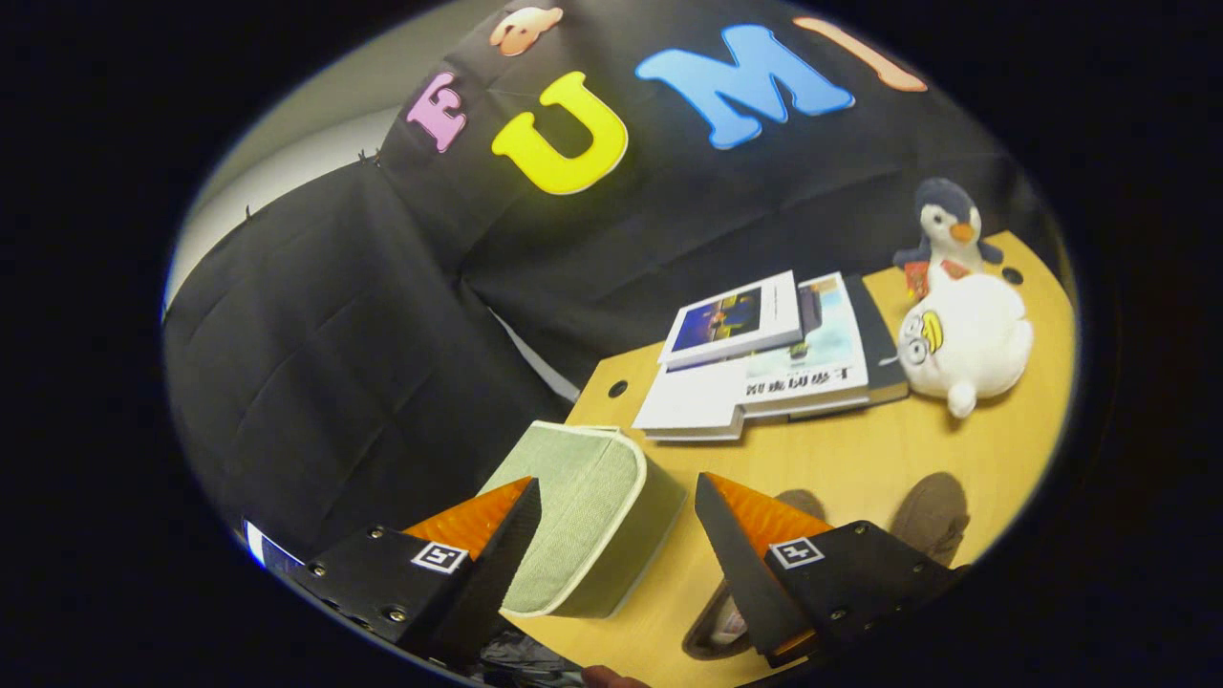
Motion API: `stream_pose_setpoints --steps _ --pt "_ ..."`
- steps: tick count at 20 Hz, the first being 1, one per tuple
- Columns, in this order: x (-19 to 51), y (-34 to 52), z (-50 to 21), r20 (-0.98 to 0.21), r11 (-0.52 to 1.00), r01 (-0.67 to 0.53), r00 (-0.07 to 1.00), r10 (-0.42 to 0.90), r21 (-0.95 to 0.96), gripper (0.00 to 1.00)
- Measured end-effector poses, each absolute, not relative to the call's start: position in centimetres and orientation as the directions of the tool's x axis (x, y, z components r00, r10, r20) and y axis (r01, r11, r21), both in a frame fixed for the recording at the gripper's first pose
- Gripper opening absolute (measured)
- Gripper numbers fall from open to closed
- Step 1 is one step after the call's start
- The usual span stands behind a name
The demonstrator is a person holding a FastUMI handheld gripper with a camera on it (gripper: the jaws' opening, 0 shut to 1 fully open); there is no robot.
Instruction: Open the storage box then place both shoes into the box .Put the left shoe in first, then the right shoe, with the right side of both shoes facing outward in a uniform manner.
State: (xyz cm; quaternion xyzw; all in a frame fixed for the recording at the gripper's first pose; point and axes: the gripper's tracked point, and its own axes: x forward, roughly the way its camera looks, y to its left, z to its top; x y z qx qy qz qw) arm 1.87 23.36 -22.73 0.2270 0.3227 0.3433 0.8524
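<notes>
A wooden table fills the lower right of the frame, set against the booth's black cloth wall, which takes up the upper left and centre. At the table's near-left corner, in the lower centre of the frame, sits the closed storage box, a pale green fabric case with light piping, its lid still down. The gripper hangs over that corner with its fingers spread wide and clamping nothing: the left finger lies against the box's left side in the picture, the right finger stands apart over bare table to the box's right. Whether the left finger touches the box cannot be told. Beyond the fingers, toward centre right, a stack of books lies flat on the table. Further right rests a white plush toy, with a smaller plush penguin standing just behind it in the upper right. At lower right, a brown shoe lies on the table beside the right finger, and a second shoe shows partly under that finger, its opening visible.
</notes>
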Motion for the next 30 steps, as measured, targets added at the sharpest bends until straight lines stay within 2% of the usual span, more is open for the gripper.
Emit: stream_pose_setpoints --steps 5,12,18,20,21,22,24,25,26,30 --pt "0.3 27.0 -27.8 -0.428 0.564 -0.351 0.396 0.812 0.747 0.99" --pt "-0.3 31.0 -30.6 -0.357 0.409 -0.187 0.257 0.898 0.893 0.99" --pt "0.1 32.5 -31.0 -0.289 0.303 -0.02 0.241 0.927 0.953 0.98" --pt "1.0 32.0 -30.4 -0.284 0.29 0.014 0.265 0.922 0.957 0.67" --pt "1.4 32.1 -30.2 -0.286 0.289 0.032 0.279 0.917 0.957 0.59" --pt "1.7 32.0 -30.3 -0.288 0.287 0.048 0.28 0.916 0.957 0.33" --pt "1.5 31.7 -29.2 -0.254 0.249 0.053 0.266 0.93 0.967 0.16" --pt "1.5 30.3 -28.6 -0.268 0.266 0.042 0.26 0.928 0.963 0.16" --pt "1.4 30.5 -28.2 -0.264 0.264 0.032 0.249 0.932 0.964 0.08" --pt "1.3 32.0 -26.4 -0.26 0.272 -0.027 0.218 0.941 0.962 0.03"
